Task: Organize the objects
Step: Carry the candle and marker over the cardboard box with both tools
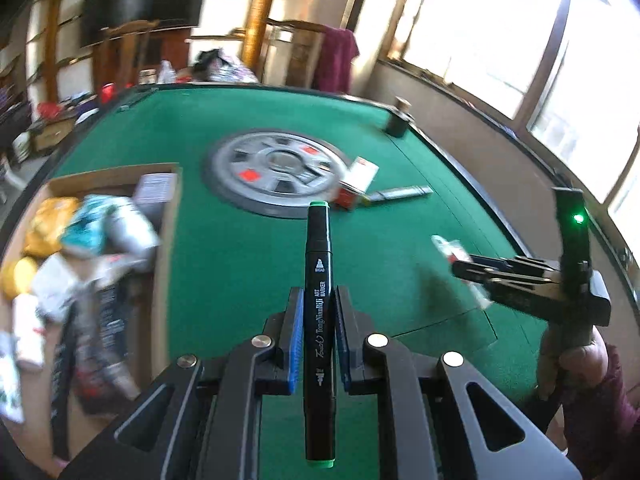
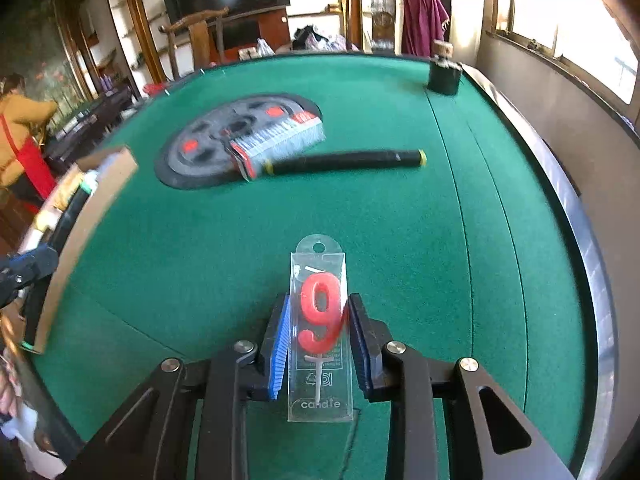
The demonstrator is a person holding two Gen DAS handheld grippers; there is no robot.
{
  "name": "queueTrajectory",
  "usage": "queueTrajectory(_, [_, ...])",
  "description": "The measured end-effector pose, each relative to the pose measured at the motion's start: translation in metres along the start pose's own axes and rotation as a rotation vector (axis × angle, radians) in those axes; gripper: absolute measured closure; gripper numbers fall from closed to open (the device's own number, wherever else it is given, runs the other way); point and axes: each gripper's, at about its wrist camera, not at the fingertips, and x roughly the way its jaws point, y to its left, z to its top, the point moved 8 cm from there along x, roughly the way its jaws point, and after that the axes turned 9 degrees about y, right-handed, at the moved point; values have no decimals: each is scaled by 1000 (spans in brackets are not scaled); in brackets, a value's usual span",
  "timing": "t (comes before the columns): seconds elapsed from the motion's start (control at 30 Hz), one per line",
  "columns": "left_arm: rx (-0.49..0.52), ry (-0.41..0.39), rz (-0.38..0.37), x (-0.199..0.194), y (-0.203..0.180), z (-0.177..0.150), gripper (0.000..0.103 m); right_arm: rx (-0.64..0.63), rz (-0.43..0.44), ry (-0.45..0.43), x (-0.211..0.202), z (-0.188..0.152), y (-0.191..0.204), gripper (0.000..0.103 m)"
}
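My left gripper (image 1: 319,300) is shut on a black art marker with green ends (image 1: 319,280) and holds it lengthwise above the green felt table (image 1: 240,264). My right gripper (image 2: 319,312) is shut on a clear pack with a red number 9 candle (image 2: 320,316), also above the felt. The right gripper shows in the left wrist view (image 1: 480,276) at the right, candle pack in its jaws. A cardboard box (image 1: 164,240) full of mixed items sits at the left. A second black marker with yellow ends (image 2: 344,159) and a small red and white box (image 2: 276,140) lie on the felt.
A round grey hub (image 1: 276,172) sits in the table's middle. A dark bottle with a cork (image 2: 443,74) stands at the far right corner. The table's metal rim (image 2: 576,240) runs along the right. Chairs and shelves stand behind. A person in yellow (image 2: 20,128) is at far left.
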Motion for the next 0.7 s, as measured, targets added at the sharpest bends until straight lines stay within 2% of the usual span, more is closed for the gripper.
queueTrajectory(0.17, [-75, -60, 35, -39, 40, -7, 89, -29, 85, -45, -25, 16, 34, 73])
queueTrajectory(0.3, [-130, -85, 105, -65, 81, -16, 89, -71, 178, -39, -31, 27, 76, 73])
queueTrajectory(0.5, [-220, -74, 180, -78, 140, -35, 89, -152, 354, 28, -27, 29, 165, 72])
queueTrajectory(0.7, [-289, -46, 225, -73, 182, -53, 89, -210, 534, 130, -18, 24, 256, 72])
